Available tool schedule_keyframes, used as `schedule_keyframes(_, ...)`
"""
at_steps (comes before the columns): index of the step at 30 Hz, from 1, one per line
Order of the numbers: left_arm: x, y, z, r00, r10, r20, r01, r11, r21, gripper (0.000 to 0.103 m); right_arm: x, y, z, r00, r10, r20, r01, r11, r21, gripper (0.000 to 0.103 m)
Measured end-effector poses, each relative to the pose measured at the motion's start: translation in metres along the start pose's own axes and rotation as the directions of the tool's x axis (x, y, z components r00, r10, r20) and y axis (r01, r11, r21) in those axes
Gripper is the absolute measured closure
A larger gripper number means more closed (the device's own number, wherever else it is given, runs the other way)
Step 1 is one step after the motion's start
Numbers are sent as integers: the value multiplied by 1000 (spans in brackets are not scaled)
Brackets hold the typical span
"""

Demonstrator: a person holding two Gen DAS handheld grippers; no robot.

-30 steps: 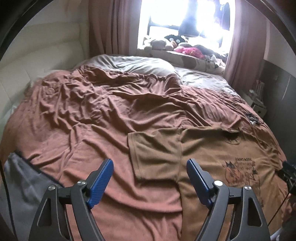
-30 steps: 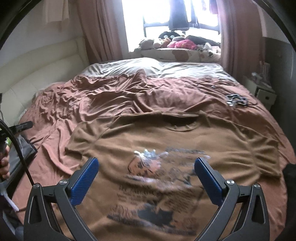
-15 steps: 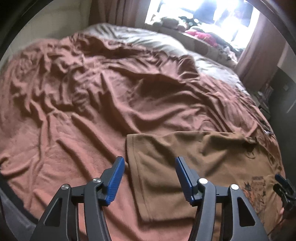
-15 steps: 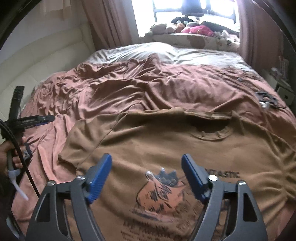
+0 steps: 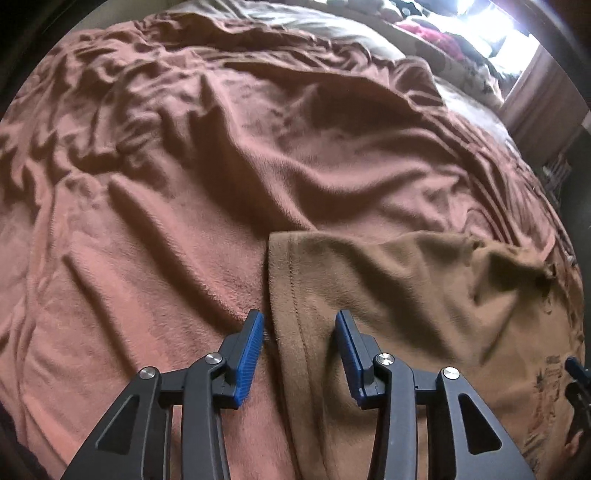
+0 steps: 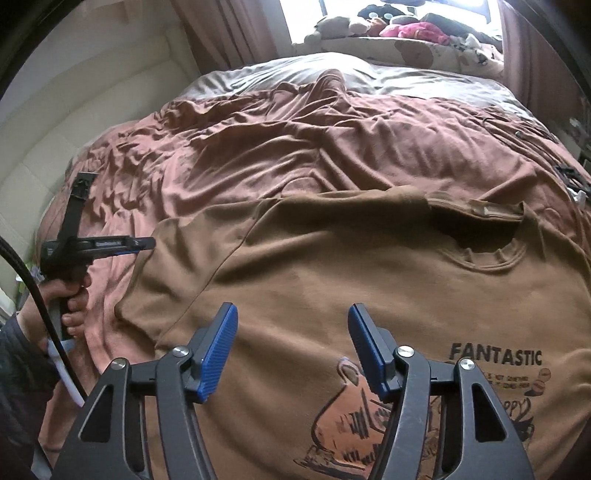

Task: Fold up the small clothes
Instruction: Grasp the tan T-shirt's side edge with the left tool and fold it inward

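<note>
A: Where is the T-shirt now?

B: It lies flat on the bed, on top of the wrinkled reddish-brown blanket. The front side is up. I can read the word "FANTASTIC" and see an orange drawing below the collar. The collar is on the far side of the shirt, toward the window with the soft toys.

A: And the left tool?

B: It points down at the sleeve of the T-shirt. The hem of the sleeve, with its stitched line, runs between the two blue pads. One pad is over the blanket just beside the hem, the other is over the sleeve cloth. The jaws are closing, but the pads do not press the cloth, so nothing is held.

A: The right tool?

B: It is above the chest of the shirt, near the drawing, partly open and closing too. Between its pads is only the flat cloth below; it grips nothing. From this view I also see a hand holding the left tool at the sleeve edge.
</note>
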State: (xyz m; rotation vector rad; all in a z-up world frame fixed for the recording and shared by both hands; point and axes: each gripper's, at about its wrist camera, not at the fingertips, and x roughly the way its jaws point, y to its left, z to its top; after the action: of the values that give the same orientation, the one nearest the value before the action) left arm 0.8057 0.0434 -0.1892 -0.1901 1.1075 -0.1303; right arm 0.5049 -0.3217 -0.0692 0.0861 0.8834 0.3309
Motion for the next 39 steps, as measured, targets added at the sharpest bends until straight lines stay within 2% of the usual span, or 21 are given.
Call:
schedule_keyframes(2,2,2,-1,1000,25,8,-25,1000,8,79,-2,1,0,1000,11,6,-12,1000,6,44)
schedule_keyframes(3,1,2,-1,1000,24,10,-24,1000,10,90,-4,-1,-1,1000,22,7,-22,1000,12,45)
schedule_keyframes(5,-7,2,1,1000,-13,10,13,1000,0,96,-9,-6,-4,999,40,8,-40,999,36,46)
schedule_keyframes(8,-33,-9,3,998,-16,63,14,999,30,97,-15,-10,-6,1000,25,4,-26,999,44,49)
schedule_keyframes(19,-105,-87,11,991,-38,131,14,983,183,97,-78,-20,-23,998,35,45,-38,998,48,49)
schedule_keyframes(28,-123,-160,-5,987,-85,133,46,961,274,97,-119,-48,-44,998,-1,60,-3,998,61,49)
schedule_keyframes(37,-119,-216,-30,982,-151,114,103,933,346,97,-138,-65,-57,999,-16,47,12,996,86,49)
schedule_keyframes(39,-115,-225,-34,982,-164,91,121,926,357,95,-140,-68,-58,999,-22,42,18,996,89,49)
